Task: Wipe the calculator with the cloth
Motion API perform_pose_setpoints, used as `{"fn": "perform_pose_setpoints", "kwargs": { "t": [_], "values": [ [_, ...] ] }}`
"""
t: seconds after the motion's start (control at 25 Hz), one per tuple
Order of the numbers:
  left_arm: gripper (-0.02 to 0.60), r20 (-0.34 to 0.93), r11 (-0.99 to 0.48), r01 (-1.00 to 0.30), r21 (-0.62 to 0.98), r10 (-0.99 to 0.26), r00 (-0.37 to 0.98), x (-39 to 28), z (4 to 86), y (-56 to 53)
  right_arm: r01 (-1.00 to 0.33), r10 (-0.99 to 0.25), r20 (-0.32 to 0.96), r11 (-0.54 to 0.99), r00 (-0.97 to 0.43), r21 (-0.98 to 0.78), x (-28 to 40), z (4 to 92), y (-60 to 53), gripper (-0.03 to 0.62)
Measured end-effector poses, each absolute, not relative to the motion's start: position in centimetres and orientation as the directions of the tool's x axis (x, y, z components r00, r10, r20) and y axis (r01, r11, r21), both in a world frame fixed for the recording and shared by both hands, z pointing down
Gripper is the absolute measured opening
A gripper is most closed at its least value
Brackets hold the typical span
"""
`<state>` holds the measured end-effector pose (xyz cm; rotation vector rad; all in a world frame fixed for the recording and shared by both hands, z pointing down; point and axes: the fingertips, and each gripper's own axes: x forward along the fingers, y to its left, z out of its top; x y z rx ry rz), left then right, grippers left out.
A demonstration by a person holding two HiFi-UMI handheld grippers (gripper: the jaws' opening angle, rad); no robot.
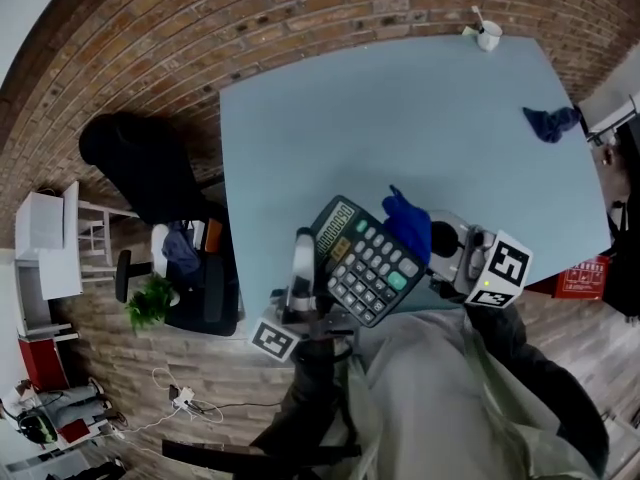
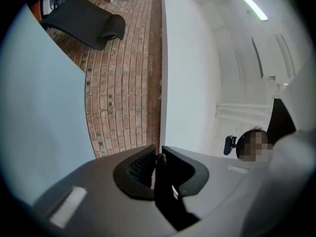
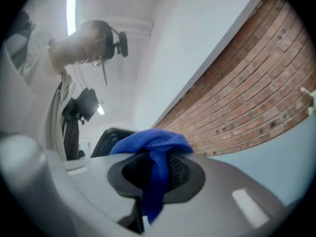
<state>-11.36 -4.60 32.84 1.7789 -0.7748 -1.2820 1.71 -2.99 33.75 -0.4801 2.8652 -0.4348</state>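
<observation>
A dark calculator (image 1: pixel 365 261) with grey keys and one green key is held tilted in the air over the near edge of the pale blue table (image 1: pixel 400 118). My left gripper (image 1: pixel 306 245) is shut on the calculator's left edge. In the left gripper view that edge (image 2: pixel 165 196) shows as a thin dark slab between the pads of the left gripper (image 2: pixel 159 158). My right gripper (image 1: pixel 428 236) is shut on a blue cloth (image 1: pixel 408 223), which rests against the calculator's upper right corner. In the right gripper view the cloth (image 3: pixel 153 147) bunches over the jaws of the right gripper (image 3: pixel 155 169) and hangs down between them.
A white cup (image 1: pixel 488 34) stands at the table's far edge. A second dark blue cloth (image 1: pixel 550 123) lies near the right edge. Left of the table are a black chair (image 1: pixel 140 168) and a small plant (image 1: pixel 150 303) on the brick floor.
</observation>
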Motion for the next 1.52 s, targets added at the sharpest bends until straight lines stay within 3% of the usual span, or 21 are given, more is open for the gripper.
{"fn": "perform_pose_setpoints", "kwargs": {
  "t": [0.12, 0.32, 0.56, 0.92, 1.12, 1.24, 1.36, 1.44, 1.52],
  "values": [
    [0.046, -0.459, -0.503, -0.043, 0.863, -0.818, 0.345, -10.2, 32.8, -4.7, -0.326, -0.415, -0.203, 0.873, -0.887, -0.362, 3.6, 32.5, -5.4, 0.055],
    [0.048, -0.457, -0.483, -0.004, 0.876, -0.832, 0.315, -10.5, 33.4, -5.0, -0.273, -0.408, -0.214, 0.840, -0.888, -0.470, 2.5, 34.1, -5.4, 0.052],
    [0.048, -0.427, -0.475, -0.080, 0.876, -0.842, 0.328, -10.7, 33.7, -5.5, -0.104, -0.103, 0.018, 0.946, -0.994, -0.307, -4.5, 37.2, 3.3, 0.052],
    [0.046, -0.411, -0.448, -0.109, 0.887, -0.875, 0.255, -13.0, 34.3, -5.7, -0.248, -0.272, -0.065, 0.937, -0.960, -0.247, 1.5, 34.8, -0.2, 0.051],
    [0.048, -0.367, -0.401, -0.158, 0.902, -0.906, 0.210, -14.6, 34.9, -6.7, -0.058, -0.052, 0.029, 0.965, -0.998, -0.257, -3.0, 34.8, 6.5, 0.052],
    [0.048, -0.381, -0.421, -0.185, 0.888, -0.899, 0.216, -14.8, 34.2, -6.7, -0.141, -0.135, 0.040, 0.942, -0.990, -0.304, -2.5, 34.5, 5.5, 0.052],
    [0.048, -0.387, -0.432, -0.213, 0.876, -0.895, 0.222, -15.0, 33.8, -6.6, -0.298, -0.319, -0.024, 0.908, -0.947, -0.296, 1.5, 33.4, 1.4, 0.052],
    [0.048, -0.374, -0.427, -0.239, 0.872, -0.897, 0.238, -14.6, 33.9, -6.5, -0.421, -0.444, -0.046, 0.874, -0.895, -0.243, 3.6, 32.1, -0.9, 0.052],
    [0.048, -0.356, -0.420, -0.268, 0.867, -0.898, 0.257, -13.8, 34.0, -6.4, -0.506, -0.505, 0.034, 0.858, -0.862, -0.093, 3.1, 31.3, -1.1, 0.052]
  ]
}}
